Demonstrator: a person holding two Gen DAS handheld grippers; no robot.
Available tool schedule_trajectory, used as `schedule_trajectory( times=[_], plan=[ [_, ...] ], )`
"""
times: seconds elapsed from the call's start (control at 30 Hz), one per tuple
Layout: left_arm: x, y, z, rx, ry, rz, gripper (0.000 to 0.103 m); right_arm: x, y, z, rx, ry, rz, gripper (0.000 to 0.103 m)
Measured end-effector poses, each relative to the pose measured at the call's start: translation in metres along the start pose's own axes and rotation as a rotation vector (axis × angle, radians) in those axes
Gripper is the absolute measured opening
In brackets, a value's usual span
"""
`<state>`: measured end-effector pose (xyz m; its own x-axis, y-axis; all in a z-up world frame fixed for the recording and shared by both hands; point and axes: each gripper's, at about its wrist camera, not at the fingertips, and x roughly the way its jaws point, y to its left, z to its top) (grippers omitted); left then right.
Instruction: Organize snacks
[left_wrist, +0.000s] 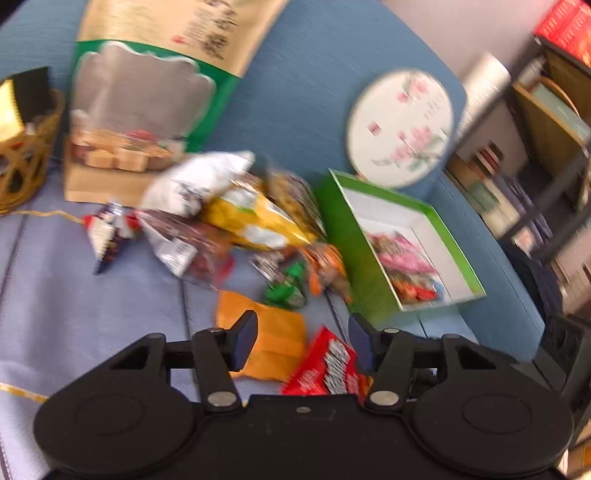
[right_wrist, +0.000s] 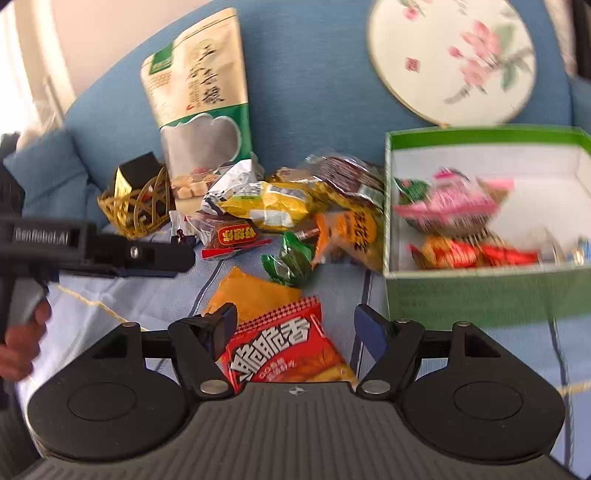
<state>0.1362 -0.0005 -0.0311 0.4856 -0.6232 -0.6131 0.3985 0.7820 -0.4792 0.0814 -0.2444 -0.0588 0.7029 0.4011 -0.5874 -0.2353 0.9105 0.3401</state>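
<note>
Loosely heaped crinkly plastic snack packets lie on a pale blue cloth. Beside them a green cardboard box, white inside, holds shiny pink and red wrappers. Both the left gripper and the right gripper stand wide and empty; a flat red packet lies beneath the right one, an orange packet beneath the left.

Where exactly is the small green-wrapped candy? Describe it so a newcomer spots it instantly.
Start at the green box on the blue sofa, then look left to the loose snack pile. The green candy lies at the pile's near edge, above the orange packet; it is the only green wrapper outside the box.
</note>
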Motion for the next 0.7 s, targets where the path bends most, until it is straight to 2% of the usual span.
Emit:
schedule_trajectory(
  times=[0.2, 0.27, 0.33, 0.37, 0.43, 0.47, 0.5, 0.63, 0.7],
  plan=[
    [0.02, -0.012, -0.011, 0.094, 0.077, -0.03, 0.098, -0.025, -0.013, -0.032, 0.086, -0.023, -0.07, 0.103],
    [0.029, -0.016, -0.014, 0.121, 0.091, -0.034, 0.098, -0.028, -0.017, -0.042, 0.116, 0.001, -0.064, 0.103],
    [0.039, -0.019, -0.014, 0.134, 0.108, -0.038, 0.098, -0.027, -0.02, -0.046, 0.133, 0.041, -0.027, 0.094],
    [0.045, -0.02, -0.014, 0.137, 0.118, -0.037, 0.097, -0.027, -0.021, -0.047, 0.144, 0.05, -0.001, 0.093],
    [0.054, -0.02, -0.016, 0.149, 0.144, -0.019, 0.091, -0.027, -0.022, -0.049, 0.17, 0.065, 0.041, 0.092],
    [0.058, -0.02, -0.018, 0.157, 0.162, -0.012, 0.083, -0.025, -0.023, -0.051, 0.183, 0.074, 0.058, 0.092],
    [0.06, -0.02, -0.02, 0.165, 0.172, -0.013, 0.08, -0.023, -0.023, -0.053, 0.195, 0.081, 0.069, 0.091],
    [0.056, -0.023, -0.028, 0.161, 0.201, -0.023, 0.083, -0.031, -0.021, -0.06, 0.174, 0.053, 0.078, 0.088],
    [0.054, -0.023, -0.029, 0.152, 0.203, -0.021, 0.09, -0.035, -0.022, -0.061, 0.178, 0.053, 0.076, 0.087]
  ],
)
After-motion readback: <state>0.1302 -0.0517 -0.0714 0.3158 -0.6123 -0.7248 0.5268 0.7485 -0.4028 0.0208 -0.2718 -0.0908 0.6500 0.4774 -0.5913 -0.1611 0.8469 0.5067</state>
